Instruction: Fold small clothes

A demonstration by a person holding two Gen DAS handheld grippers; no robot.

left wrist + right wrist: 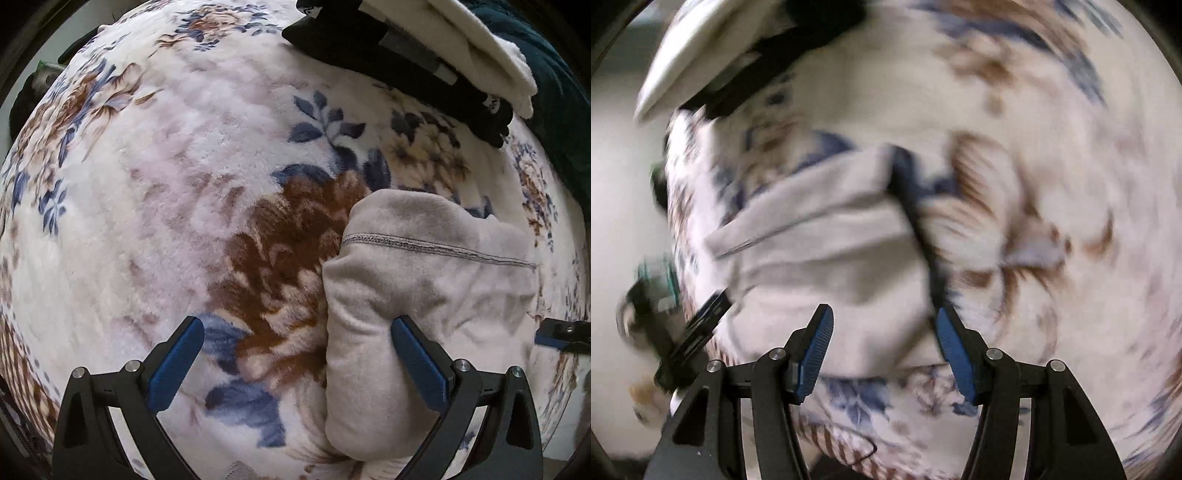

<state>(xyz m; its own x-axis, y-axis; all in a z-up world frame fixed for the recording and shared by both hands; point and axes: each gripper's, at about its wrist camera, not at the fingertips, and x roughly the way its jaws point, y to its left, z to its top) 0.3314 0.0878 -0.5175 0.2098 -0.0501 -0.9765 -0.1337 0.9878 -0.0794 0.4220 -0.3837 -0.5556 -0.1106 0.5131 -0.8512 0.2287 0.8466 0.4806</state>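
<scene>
Left wrist view: the left gripper point(297, 363) is pointed steeply down over a flowered blanket point(177, 177), its fingers held wide apart and nothing clamped between them. A folded grey garment point(424, 266), seam uppermost, is laid on the blanket with one finger above its near edge; contact cannot be told. A stack of folded clothes point(424, 55), black under white, is kept at the far edge, presumably as finished work. A finger of the other gripper is seen at the right margin.

Right wrist view (blurred): the right gripper point(884, 349) is shown with fingers apart and empty, above the same grey garment point(831, 251), judged released after a fold.
</scene>
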